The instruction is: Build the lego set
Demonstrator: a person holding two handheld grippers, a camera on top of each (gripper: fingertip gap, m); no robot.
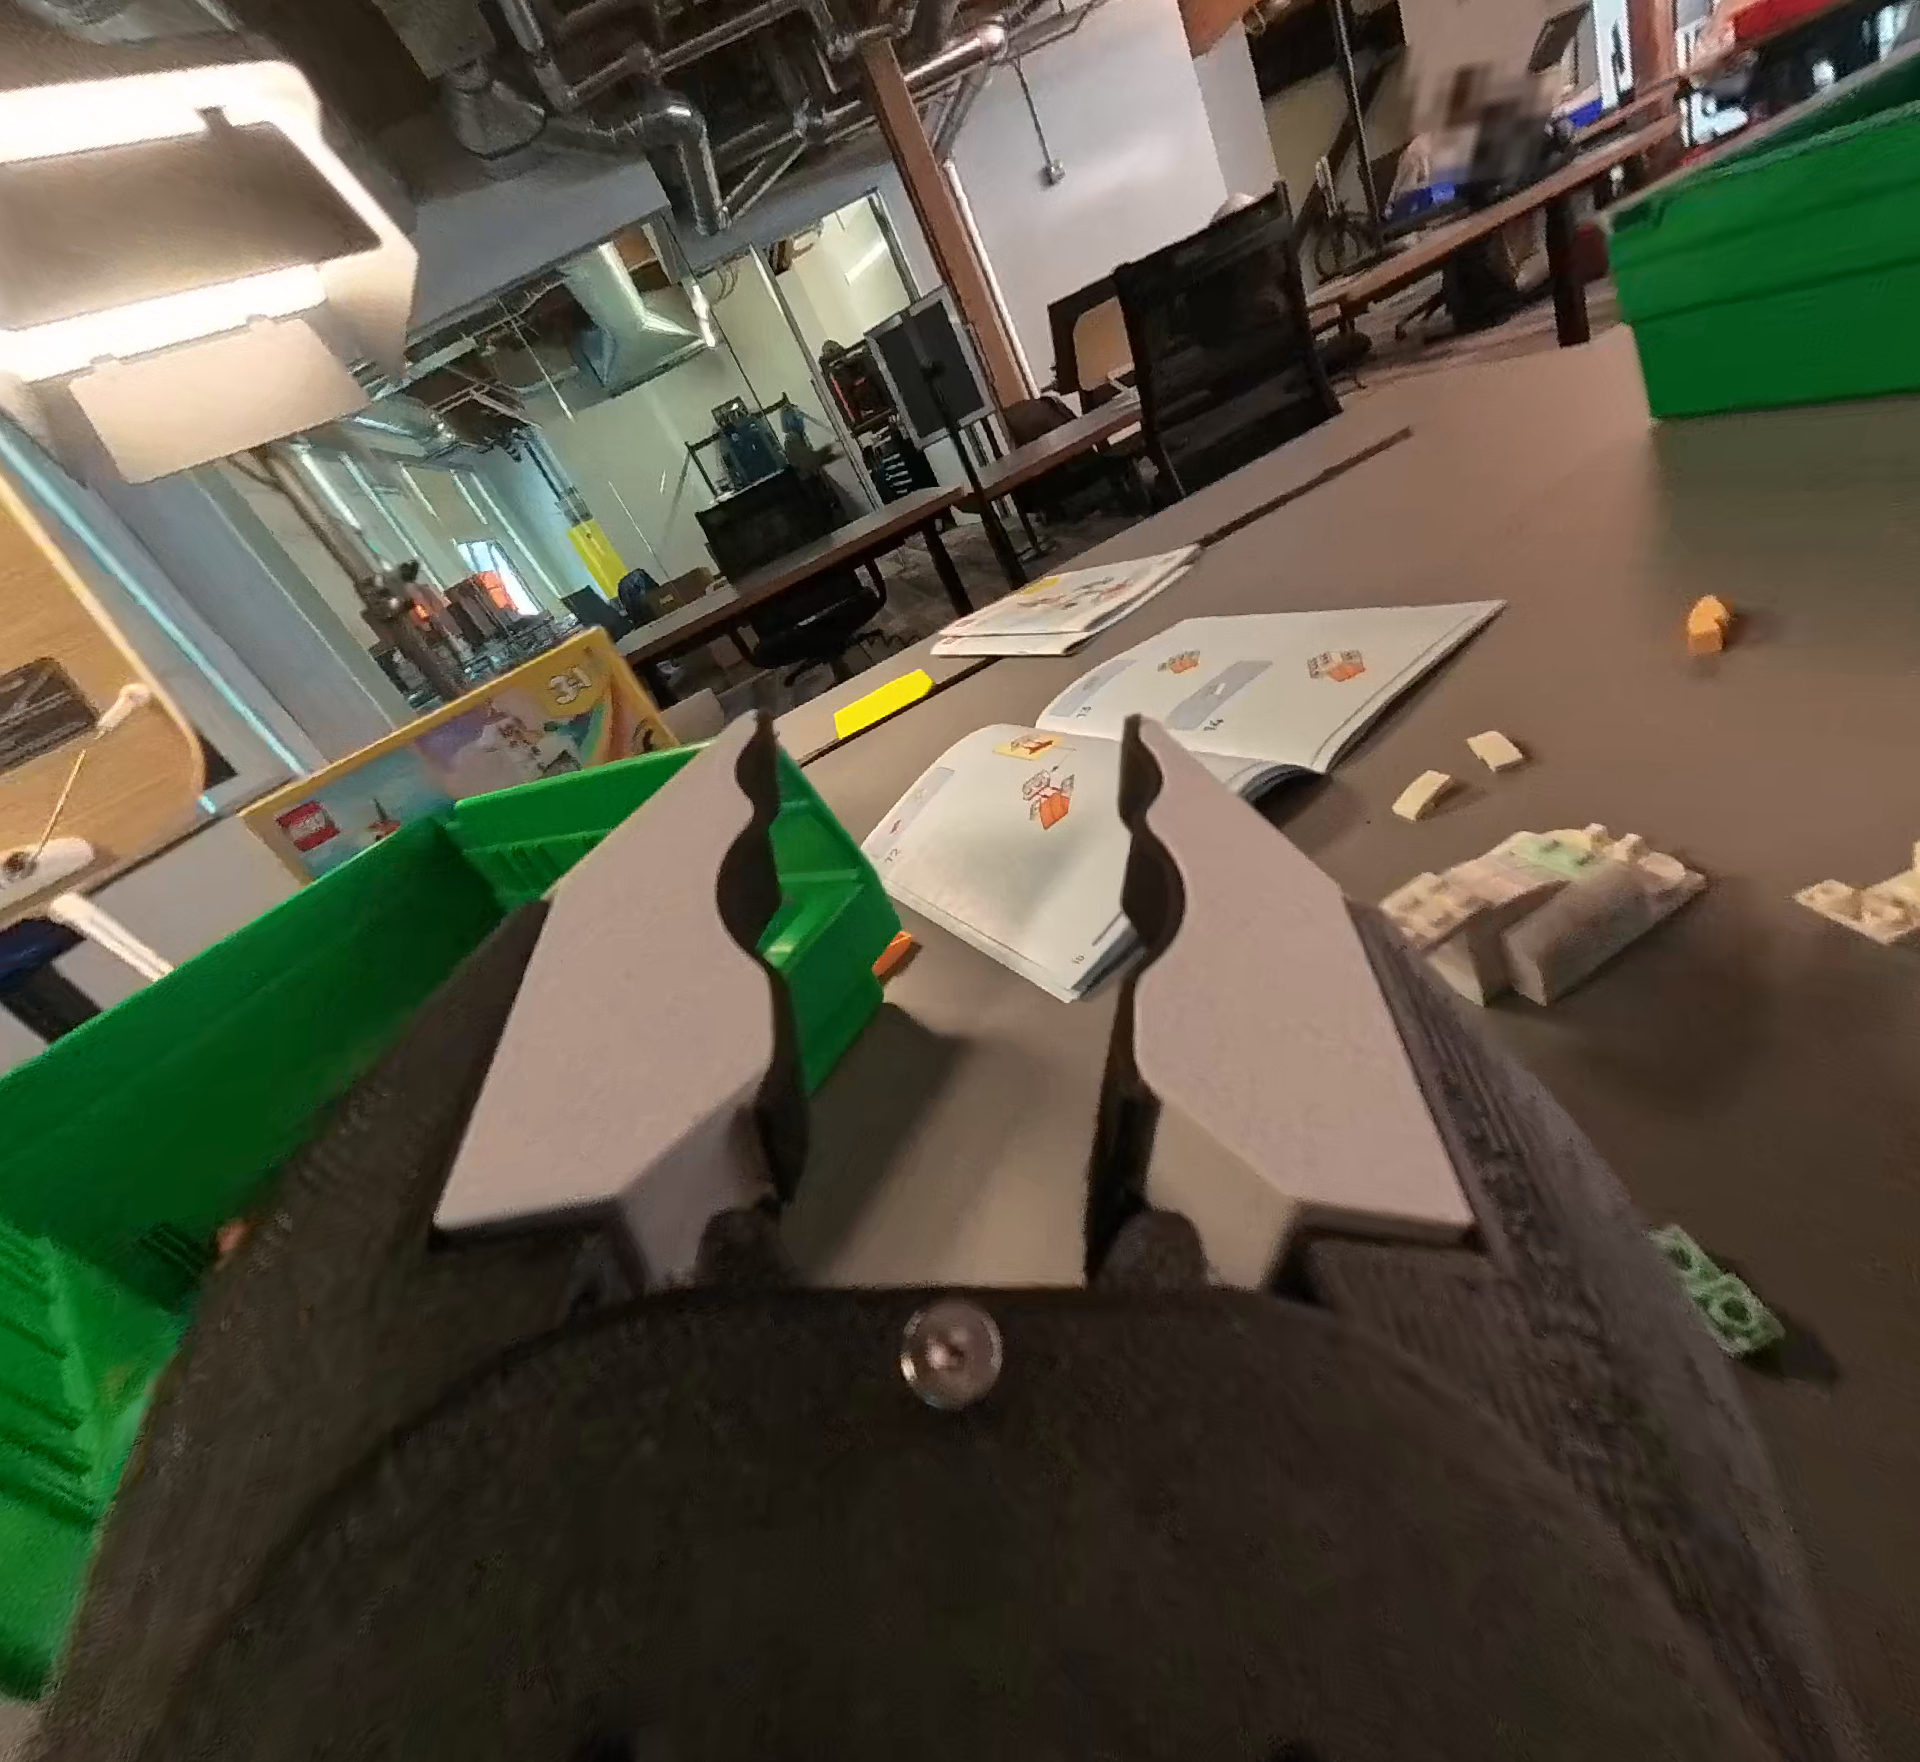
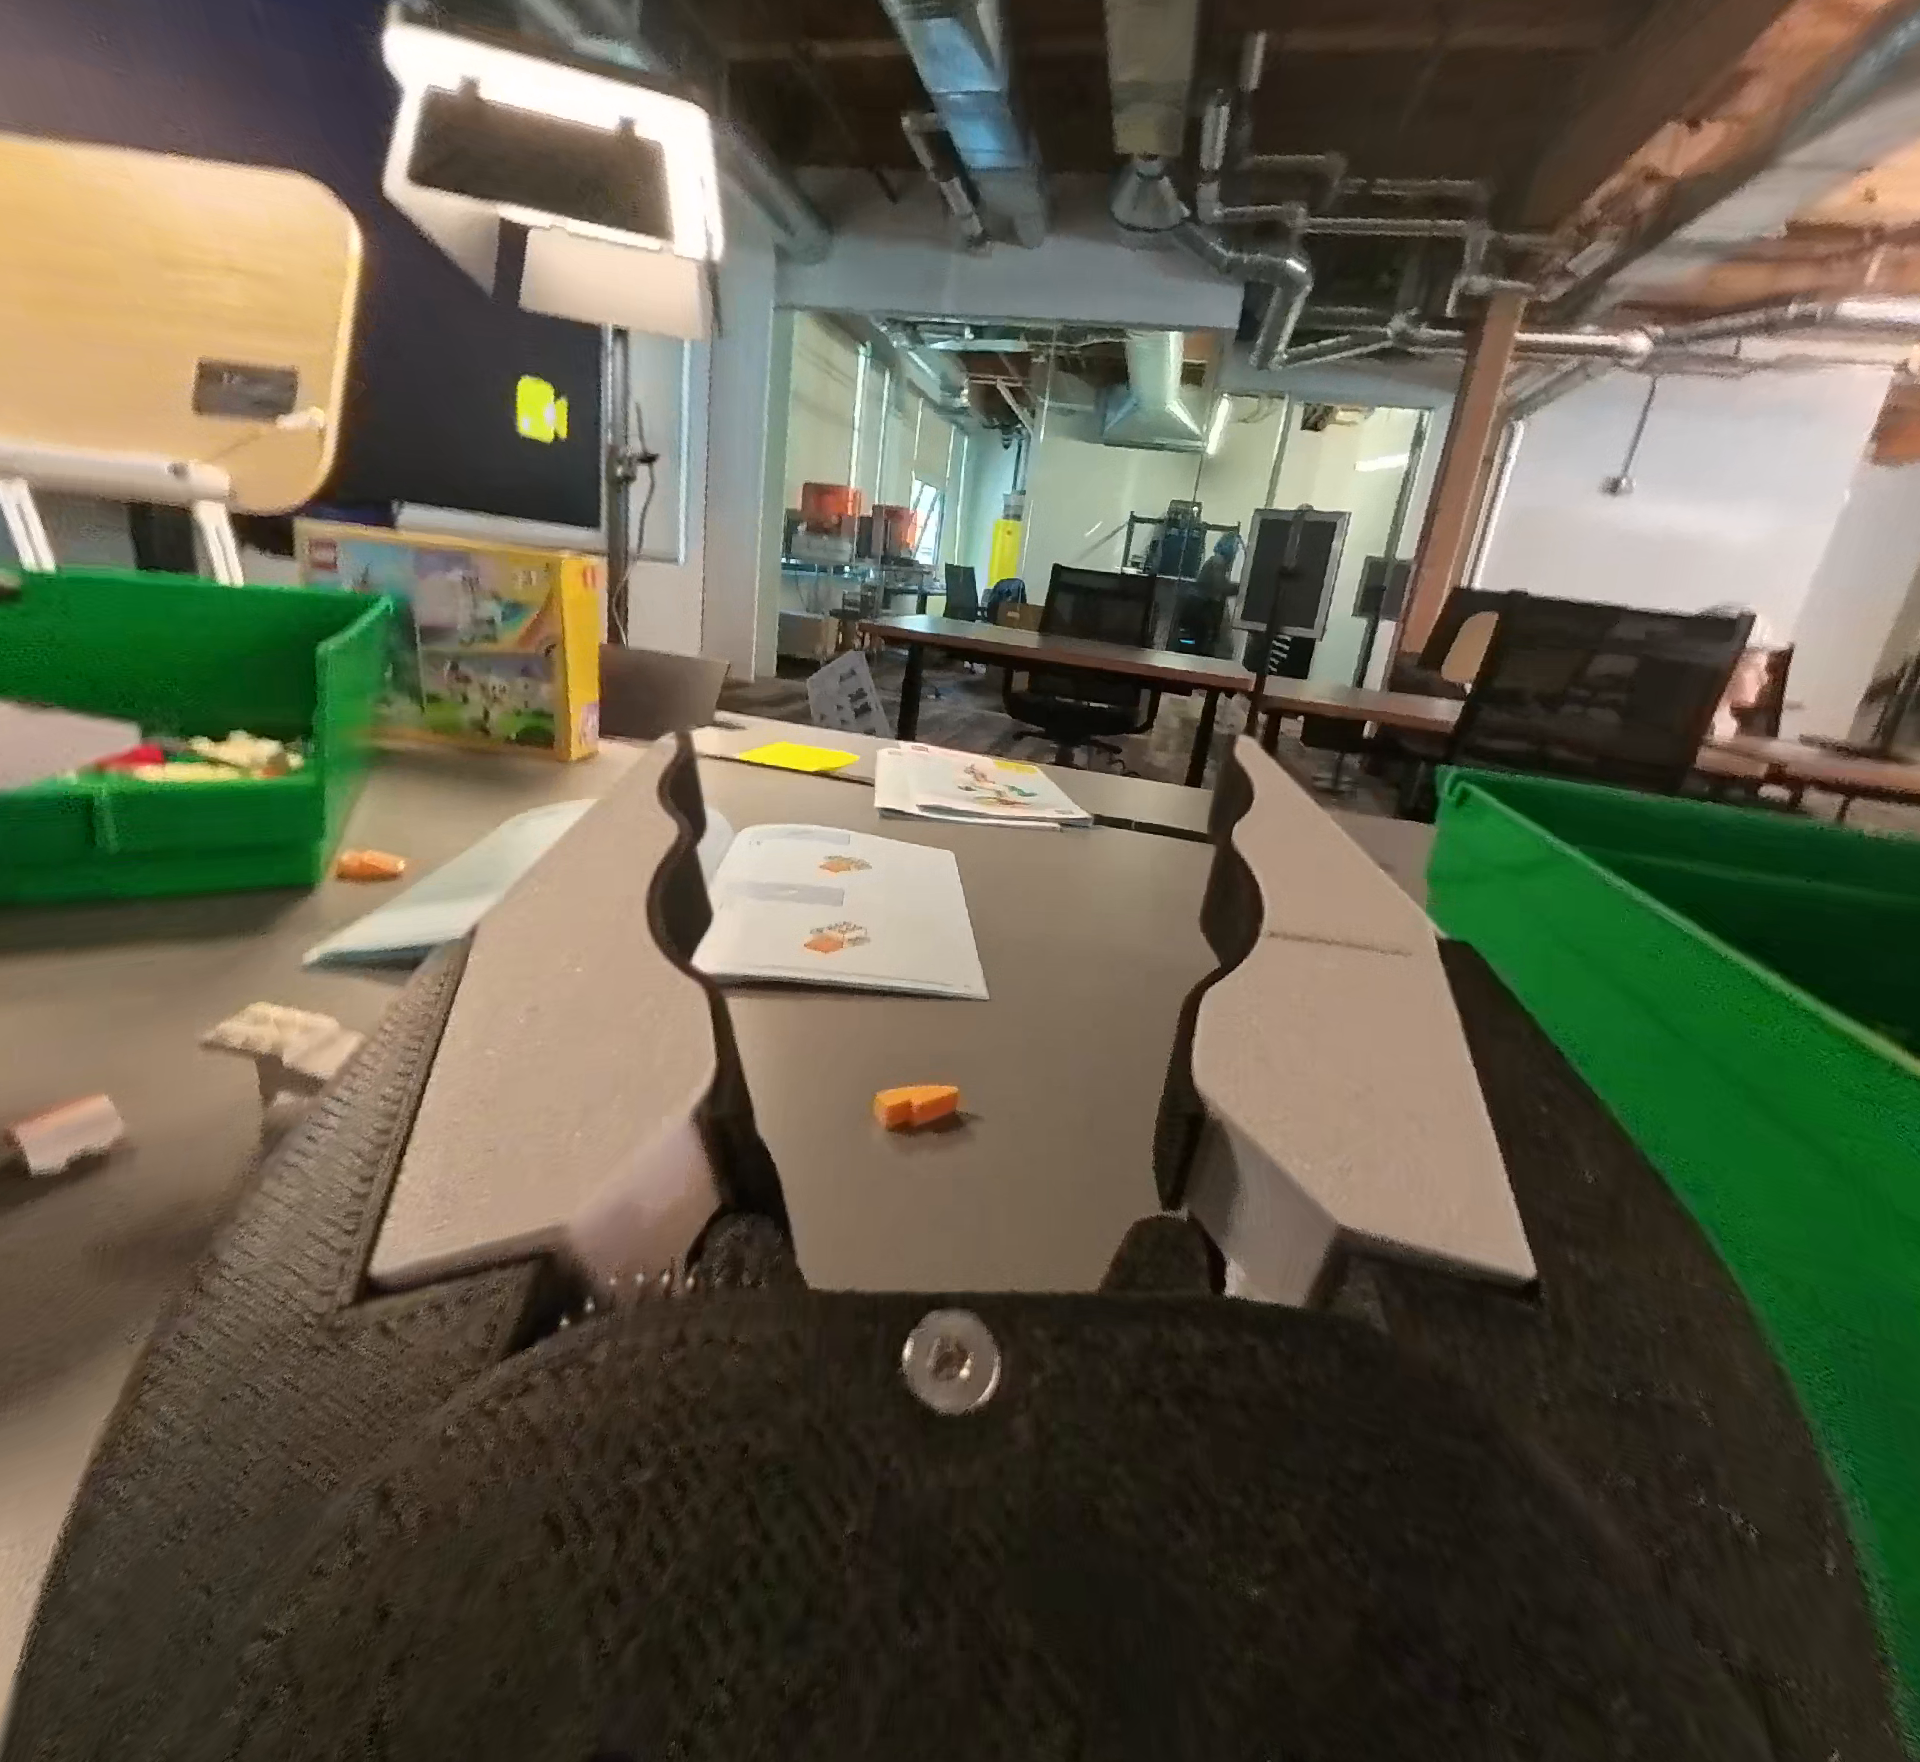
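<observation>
We are working over a wide grey table (image 2: 1039,1141), holding both claws low above it. To our right a large green bin (image 2: 1662,1037) is standing close beside the right claw (image 2: 951,756), and a second green bin (image 2: 208,829) is sitting to the left with loose lego pieces lying inside it. Behind that bin the yellow lego box (image 2: 488,652) is standing upright. We are keeping the open instruction booklet (image 2: 842,912) flat in the middle of the table, straight ahead of the right claw, with a thinner closed booklet (image 2: 977,787) lying farther back beside a yellow sticky note (image 2: 795,756).

We are holding the left claw (image 1: 951,736) parted and empty, pointing toward the booklet, with the left bin just beside it. To its right a pale, partly built lego assembly (image 1: 1538,902) is resting on the table, two small cream curved pieces (image 1: 1455,777) lying just beyond it. We are holding the right claw spread wide and empty, and a small orange piece (image 2: 914,1104) is lying on the table between its fingers, not touched by either.
</observation>
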